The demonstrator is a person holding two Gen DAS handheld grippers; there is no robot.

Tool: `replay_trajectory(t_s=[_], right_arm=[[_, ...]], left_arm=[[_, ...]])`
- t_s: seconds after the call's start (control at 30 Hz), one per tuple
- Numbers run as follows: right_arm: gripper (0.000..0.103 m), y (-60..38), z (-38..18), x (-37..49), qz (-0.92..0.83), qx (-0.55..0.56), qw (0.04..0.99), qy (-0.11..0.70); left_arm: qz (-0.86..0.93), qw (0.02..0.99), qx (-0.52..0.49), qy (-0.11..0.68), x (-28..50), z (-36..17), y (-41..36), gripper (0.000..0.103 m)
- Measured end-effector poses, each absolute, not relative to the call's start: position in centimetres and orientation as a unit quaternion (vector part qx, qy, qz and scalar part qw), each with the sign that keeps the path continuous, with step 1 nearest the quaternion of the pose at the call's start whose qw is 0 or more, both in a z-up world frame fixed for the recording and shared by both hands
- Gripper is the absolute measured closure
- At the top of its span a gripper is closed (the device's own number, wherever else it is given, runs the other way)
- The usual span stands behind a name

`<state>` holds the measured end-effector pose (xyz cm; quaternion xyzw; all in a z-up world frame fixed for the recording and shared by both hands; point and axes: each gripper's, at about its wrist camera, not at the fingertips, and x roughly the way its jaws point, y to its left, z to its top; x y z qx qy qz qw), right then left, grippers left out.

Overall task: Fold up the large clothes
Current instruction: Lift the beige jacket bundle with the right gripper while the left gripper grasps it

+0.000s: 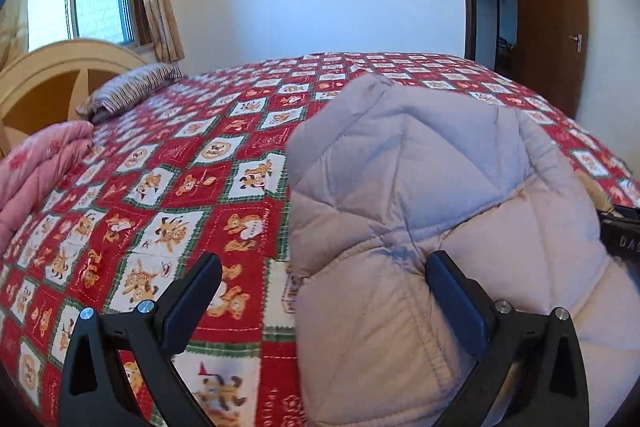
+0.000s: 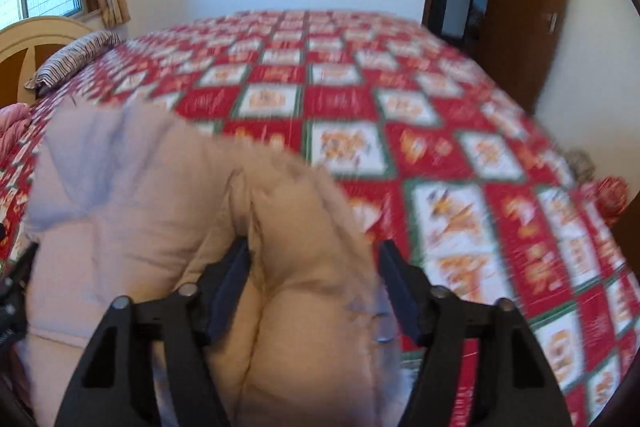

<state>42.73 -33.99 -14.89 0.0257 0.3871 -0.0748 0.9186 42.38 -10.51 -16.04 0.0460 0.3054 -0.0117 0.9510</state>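
A pale grey-beige quilted puffer jacket (image 1: 420,187) lies bunched on the bed's red patchwork cover (image 1: 180,167). My left gripper (image 1: 324,291) is open over the jacket's left edge; its right finger rests against the padded fabric, and its left finger hangs over the cover. In the right wrist view the jacket (image 2: 140,195) fills the lower left, blurred. My right gripper (image 2: 314,275) is open with a thick fold of the jacket between its fingers; the fold touches the left finger, with a gap at the right finger.
A striped pillow (image 1: 132,91) and a pink folded quilt (image 1: 36,171) lie by the wooden headboard (image 1: 48,75) at the left. A brown door (image 1: 556,23) stands open at the far right. A window with curtains is at the back left.
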Motion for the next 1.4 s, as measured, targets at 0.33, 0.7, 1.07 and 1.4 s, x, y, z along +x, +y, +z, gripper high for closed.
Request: replay_trajectory(t_s=[0.33,0.7,1.07,1.4], right_arm=[[0.033,-36.6,-17.7,41.6,-0.051,0.127,0.914,0.382],[0.024,-37.5,-15.9,38.7,-0.030,0.135,0.904,0.405],[0.028,-36.9,-18.5,38.6,0.001,0.168,0.899,0.404],[0.051,-36.2,-19.0,38.0,0.017,0.177,0.905,0.387]], left_arm=[[-0.035,0.948,0.024,0.316,43.4,-17.8,-11.4,0.001],[-0.067,0.929,0.009,0.363,39.5,-16.7,-8.1,0.001],[-0.080,0.924,0.019,0.374,41.8,-18.4,-10.9,0.001],[-0.133,0.924,0.059,0.354,41.5,-17.8,-14.0,0.040]])
